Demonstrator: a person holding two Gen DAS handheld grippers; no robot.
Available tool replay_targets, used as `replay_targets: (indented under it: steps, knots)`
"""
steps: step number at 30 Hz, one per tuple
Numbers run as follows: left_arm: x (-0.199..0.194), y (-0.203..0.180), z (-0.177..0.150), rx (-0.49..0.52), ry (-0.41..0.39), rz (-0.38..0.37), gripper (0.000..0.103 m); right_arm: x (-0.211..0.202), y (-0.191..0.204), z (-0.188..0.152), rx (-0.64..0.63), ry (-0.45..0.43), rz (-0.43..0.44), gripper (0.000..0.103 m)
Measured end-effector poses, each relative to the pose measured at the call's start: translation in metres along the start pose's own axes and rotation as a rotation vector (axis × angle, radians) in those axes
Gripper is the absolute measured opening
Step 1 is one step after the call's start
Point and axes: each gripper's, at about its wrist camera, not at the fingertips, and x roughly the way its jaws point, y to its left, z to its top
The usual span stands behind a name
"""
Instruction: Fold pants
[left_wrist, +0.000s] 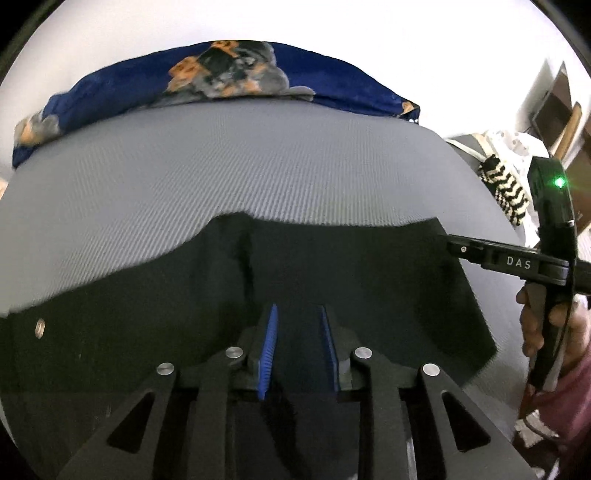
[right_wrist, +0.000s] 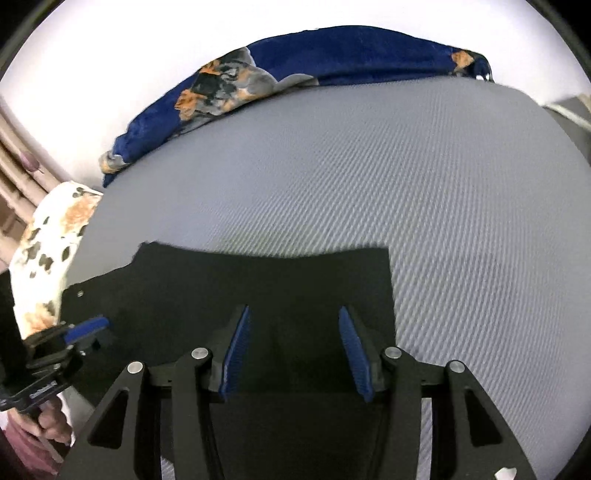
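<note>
Black pants (left_wrist: 332, 280) lower centre on grey bedding (left_wrist: 258, 166), left gripper (left_wrist: 299, 314) jaws parted, empty, right gripper (right_wrist: 295, 314) likewise, blue patterned blanket (left_wrist: 221, 74) at top

Both the left gripper (left_wrist: 297, 325) and right gripper (right_wrist: 295, 332) tilt downward, fingers parted and empty.

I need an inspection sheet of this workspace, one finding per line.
Surface: grey ribbed mattress, mostly bare.
Job's things: black pants lying flat at the near edge, metal button showing.
Clutter: blue patterned blanket along the far edge; floral pillow on one side.
Grippers: left gripper and right gripper over the pants, jaws apart, nothing clamped.
Cables: nothing seen.
Surroundings: white wall.
</note>
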Motion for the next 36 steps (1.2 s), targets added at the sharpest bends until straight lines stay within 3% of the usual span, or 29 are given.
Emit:
replay_targets:
  steps: [6, 15, 19, 21, 27, 36]
  knots:
    - [0.048, 0.004, 0.012, -0.011, 0.085, -0.003, 0.025, 0.023, -0.001, 0.011, -0.028, 0.037, -0.027, 0.045]
    - [0.047, 0.003, 0.011, -0.013, 0.065, 0.000, 0.026, 0.023, 0.000, 0.008, -0.028, 0.033, -0.037, 0.045]
    - [0.040, 0.004, 0.006, -0.046, 0.077, -0.001, 0.036, 0.015, 0.002, -0.004, -0.011, 0.052, -0.029, 0.045]
    - [0.034, 0.004, 0.002, -0.054, 0.067, 0.019, 0.042, 0.012, 0.004, -0.017, -0.005, 0.079, -0.024, 0.045]
    - [-0.001, 0.014, -0.015, -0.088, 0.014, 0.039, 0.046, -0.004, 0.019, -0.051, -0.032, 0.104, -0.033, 0.046]
    - [-0.086, 0.065, -0.071, -0.253, -0.110, 0.062, 0.050, 0.002, 0.067, -0.074, -0.113, 0.161, 0.046, 0.047]
